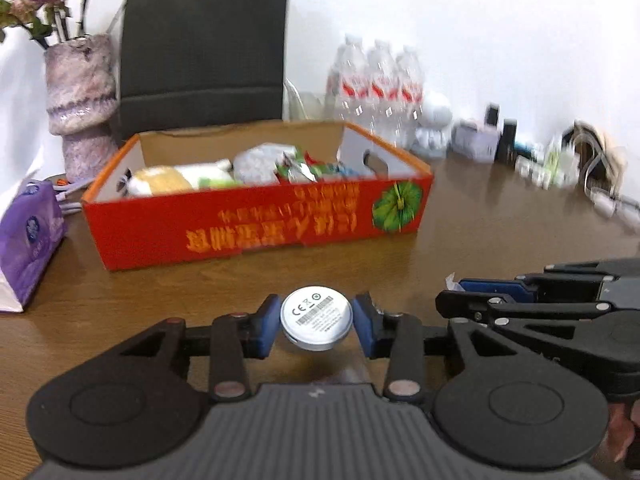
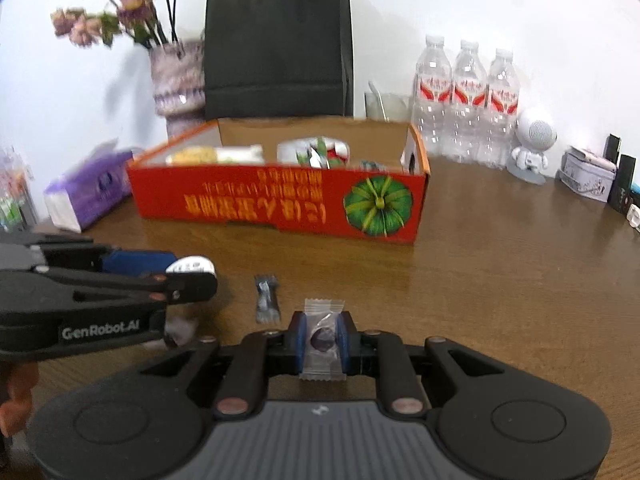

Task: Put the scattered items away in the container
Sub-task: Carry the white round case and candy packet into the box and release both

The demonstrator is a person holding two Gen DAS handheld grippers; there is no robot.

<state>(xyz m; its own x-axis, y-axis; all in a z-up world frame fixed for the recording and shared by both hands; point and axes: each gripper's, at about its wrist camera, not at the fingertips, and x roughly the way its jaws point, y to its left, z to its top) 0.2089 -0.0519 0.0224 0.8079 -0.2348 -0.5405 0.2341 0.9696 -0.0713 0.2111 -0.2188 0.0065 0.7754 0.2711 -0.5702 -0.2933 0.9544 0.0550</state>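
While the left gripper (image 1: pixel 316 322) clamps a round silver disc (image 1: pixel 316 317) above the surface (image 1: pixel 480 240), the right gripper (image 2: pixel 322 340) pinches a clear-wrapped dark candy (image 2: pixel 323 338). Another wrapped candy (image 2: pixel 267 298) lies on the wood between them, near the red box (image 2: pixel 280 204), which already holds several items.

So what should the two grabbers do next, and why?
Probably carry both forward over the red box and let go. The left gripper already pinches the round disc, the right gripper pinches a wrapped candy, and the box sits open just ahead.
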